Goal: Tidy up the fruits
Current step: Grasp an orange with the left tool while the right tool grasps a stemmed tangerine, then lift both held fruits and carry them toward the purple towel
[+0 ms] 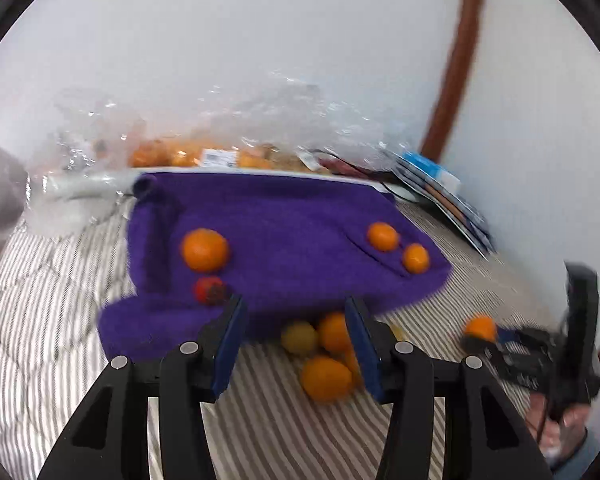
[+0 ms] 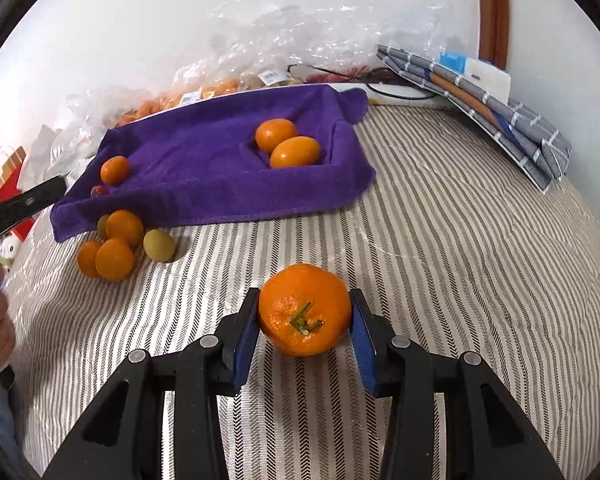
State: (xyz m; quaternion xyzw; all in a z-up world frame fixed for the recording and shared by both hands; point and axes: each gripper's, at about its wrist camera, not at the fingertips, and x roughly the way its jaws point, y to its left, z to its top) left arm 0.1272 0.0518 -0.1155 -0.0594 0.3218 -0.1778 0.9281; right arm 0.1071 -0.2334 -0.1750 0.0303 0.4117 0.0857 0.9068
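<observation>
A mandarin [image 2: 305,310] sits between the right tool's [image 2: 305,330] blue pads, which touch its sides in a grip. The left tool [image 1: 296,340] gapes empty, loose fruits [image 1: 324,354] just ahead between its fingers.

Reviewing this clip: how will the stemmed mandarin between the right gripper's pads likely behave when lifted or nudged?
The mandarin looks round, so it would probably roll on the striped cover if released. Its dimpled peel likely grips the right gripper pads fairly well. Probably soft; hard squeezing might bruise it.

Striped bed [image 2: 440,240], purple towel [image 2: 204,176], fruits [image 2: 116,248]
</observation>
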